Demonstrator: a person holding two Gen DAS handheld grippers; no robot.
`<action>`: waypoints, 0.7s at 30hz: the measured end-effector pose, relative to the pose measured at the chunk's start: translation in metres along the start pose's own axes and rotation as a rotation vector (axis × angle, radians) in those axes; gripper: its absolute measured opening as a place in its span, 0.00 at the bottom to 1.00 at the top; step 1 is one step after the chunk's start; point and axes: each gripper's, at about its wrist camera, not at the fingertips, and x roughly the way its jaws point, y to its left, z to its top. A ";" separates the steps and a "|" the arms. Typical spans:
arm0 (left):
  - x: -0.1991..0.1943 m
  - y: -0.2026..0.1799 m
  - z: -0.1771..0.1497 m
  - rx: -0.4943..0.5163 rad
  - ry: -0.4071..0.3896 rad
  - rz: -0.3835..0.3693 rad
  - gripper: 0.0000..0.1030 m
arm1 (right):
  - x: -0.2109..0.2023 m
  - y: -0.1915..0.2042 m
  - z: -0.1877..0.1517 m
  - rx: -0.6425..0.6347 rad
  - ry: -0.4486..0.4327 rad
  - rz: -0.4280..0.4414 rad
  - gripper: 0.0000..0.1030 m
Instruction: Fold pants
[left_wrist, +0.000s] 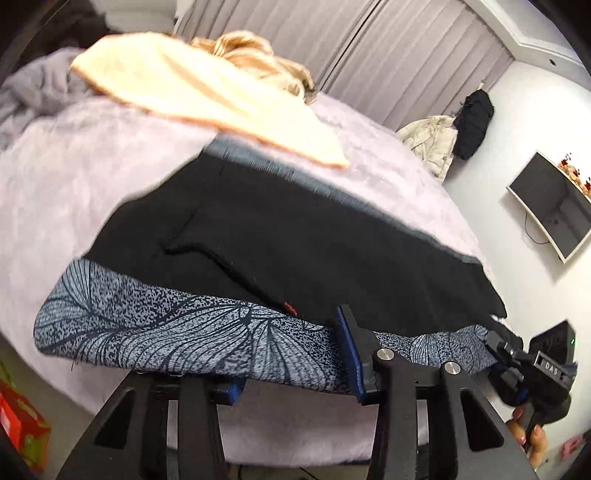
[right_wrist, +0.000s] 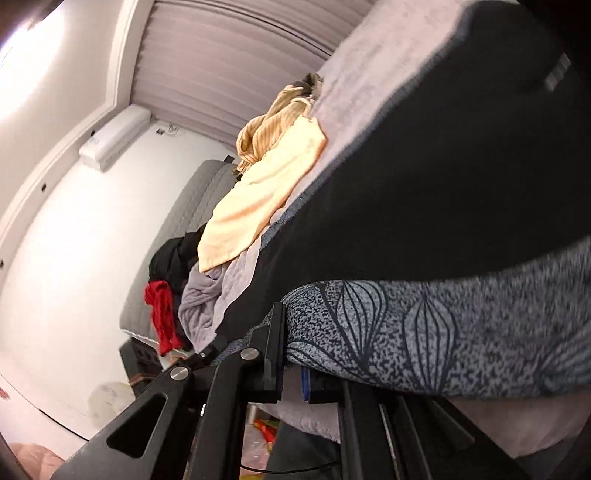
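Left wrist view: the black pants with a grey leaf-patterned waistband (left_wrist: 280, 236) lie spread on the bed covered in a lilac plush blanket (left_wrist: 92, 155), waistband at the near edge, legs running away from me. My left gripper (left_wrist: 295, 376) is closed on the patterned band: one blue-padded finger (left_wrist: 349, 350) stands over the cloth, the other sits under the hem. My right gripper (left_wrist: 517, 354) appears at the far right end of the same band, but this view does not settle how it stands.

Right wrist view: my right gripper (right_wrist: 291, 365) is clamped on the band, one finger (right_wrist: 275, 350) lying over the cloth edge and the other beneath it.

Procedure, as I judge it, for the fold in hand:
1. Keep both grips firm; knit fabric of this kind is likely to slip.
2. Raise both ends to equal height so the band stays taut and level between my grippers.
3. Carry the band towards the leg ends, aligning the edges before lowering.
4. Stay clear of the pale yellow folded cloth (left_wrist: 207, 96) lying on the bed just beyond the pants, touching or overlapping their far edge.

Risk: uneven lift will skew the crease
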 end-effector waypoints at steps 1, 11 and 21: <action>-0.001 -0.007 0.012 0.028 -0.019 0.002 0.43 | 0.001 0.010 0.016 -0.043 0.003 -0.008 0.07; 0.090 -0.025 0.142 0.185 -0.168 0.226 0.93 | 0.093 0.015 0.171 -0.125 0.141 -0.193 0.11; 0.183 0.016 0.126 0.218 0.087 0.422 0.93 | 0.155 -0.081 0.184 0.103 0.234 -0.192 0.48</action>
